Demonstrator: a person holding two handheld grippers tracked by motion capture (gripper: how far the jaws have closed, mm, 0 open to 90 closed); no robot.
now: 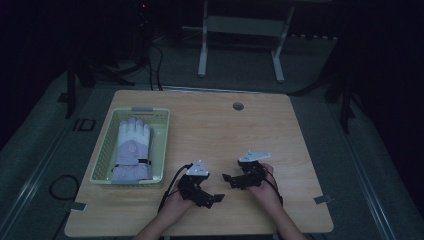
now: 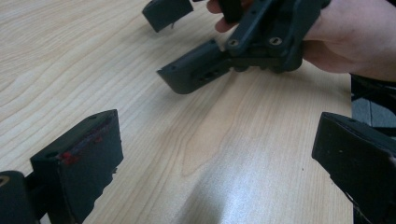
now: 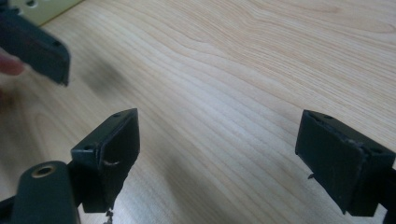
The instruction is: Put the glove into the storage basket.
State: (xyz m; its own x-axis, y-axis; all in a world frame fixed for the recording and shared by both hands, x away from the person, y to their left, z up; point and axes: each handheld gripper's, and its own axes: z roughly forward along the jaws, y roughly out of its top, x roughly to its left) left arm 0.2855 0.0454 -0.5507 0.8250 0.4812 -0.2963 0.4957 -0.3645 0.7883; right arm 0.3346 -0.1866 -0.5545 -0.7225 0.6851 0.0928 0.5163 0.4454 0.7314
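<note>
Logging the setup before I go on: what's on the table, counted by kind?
Gloves: 1, lying in the basket
Baskets: 1
Claws: 2, left claw and right claw, both open and empty
Total: 4

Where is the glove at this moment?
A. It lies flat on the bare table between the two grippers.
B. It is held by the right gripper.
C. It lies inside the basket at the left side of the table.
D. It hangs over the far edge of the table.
C: the high view shows the glove lying inside the basket, apart from both open, empty grippers.
</note>
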